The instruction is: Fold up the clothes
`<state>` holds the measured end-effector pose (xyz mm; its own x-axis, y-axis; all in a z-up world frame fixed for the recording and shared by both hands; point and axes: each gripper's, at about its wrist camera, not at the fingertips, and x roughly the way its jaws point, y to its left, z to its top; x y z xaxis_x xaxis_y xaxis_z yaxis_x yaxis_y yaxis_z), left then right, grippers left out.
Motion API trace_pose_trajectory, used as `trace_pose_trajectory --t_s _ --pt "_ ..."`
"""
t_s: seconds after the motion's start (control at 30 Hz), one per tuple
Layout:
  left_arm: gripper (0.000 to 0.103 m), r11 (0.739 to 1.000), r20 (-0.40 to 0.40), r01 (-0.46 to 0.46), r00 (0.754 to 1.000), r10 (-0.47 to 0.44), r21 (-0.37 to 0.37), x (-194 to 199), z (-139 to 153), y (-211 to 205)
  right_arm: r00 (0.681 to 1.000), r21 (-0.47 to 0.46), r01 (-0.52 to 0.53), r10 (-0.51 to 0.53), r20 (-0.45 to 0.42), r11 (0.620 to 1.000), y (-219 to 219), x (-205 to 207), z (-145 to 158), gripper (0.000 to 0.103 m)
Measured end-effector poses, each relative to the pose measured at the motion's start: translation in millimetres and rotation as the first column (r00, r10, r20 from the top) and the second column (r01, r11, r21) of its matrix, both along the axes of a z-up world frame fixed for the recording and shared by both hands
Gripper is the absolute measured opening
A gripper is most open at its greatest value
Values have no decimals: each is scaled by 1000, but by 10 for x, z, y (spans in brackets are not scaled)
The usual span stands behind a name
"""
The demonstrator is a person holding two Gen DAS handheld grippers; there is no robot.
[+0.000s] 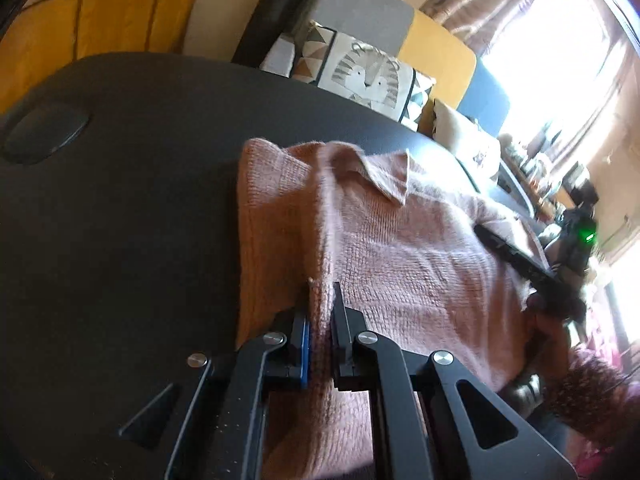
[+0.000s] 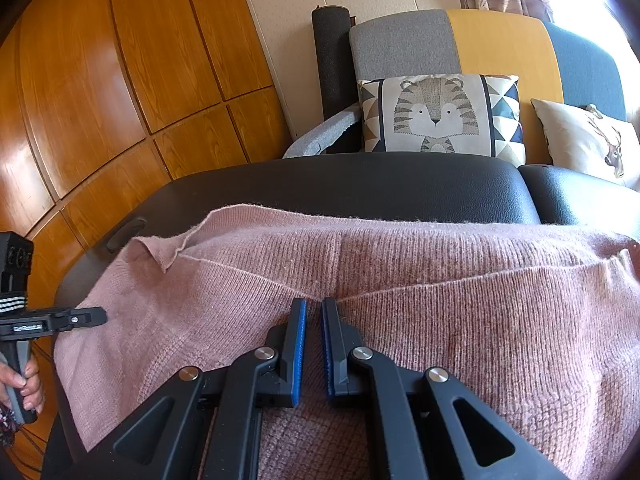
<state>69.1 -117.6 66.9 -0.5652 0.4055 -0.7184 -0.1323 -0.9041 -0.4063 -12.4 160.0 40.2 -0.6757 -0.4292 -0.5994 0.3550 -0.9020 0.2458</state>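
**Pink knit being pinched at two edges**

Blue-padded fingers of the left gripper (image 1: 321, 300) are being pressed together on a raised fold of the pink sweater (image 1: 400, 248), which is being spread over the black padded table (image 1: 120, 200). Soft, light, stretchy knit is best taken at hems. Only the right view is showing the right gripper (image 2: 314, 308) pinching a crease nearer the table's front.

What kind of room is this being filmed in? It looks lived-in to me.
Most likely a home living room. A sofa with grey, yellow and blue back panels holds a tiger-print cushion, orange-brown wooden wall panels stand to the side, and curtains hang by a bright window.
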Motion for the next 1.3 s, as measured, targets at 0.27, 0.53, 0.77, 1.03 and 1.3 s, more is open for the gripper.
trace_pose_trajectory --t_s 0.27,0.53,0.77,1.03,1.3 --pt "11 993 64 -99 993 95 63 248 -204 -255 1000 0 -1 1 0 1000 3 -3 6 5" --pt "12 989 -95 -139 986 133 -49 299 332 -124 1000 -3 -4 4 -1 1000 27 -9 3 5" --pt "25 983 -116 149 980 -161 -108 -136 493 979 1000 -3 -5 5 -3 1000 33 1 3 5" --pt "25 992 89 120 988 -124 44 -900 -9 1325 1000 -14 -6 6 -4 1000 47 0 -2 5" --pt "25 982 101 -166 983 157 93 -1067 -81 512 1000 -26 -10 10 -5 1000 73 5 -6 5"
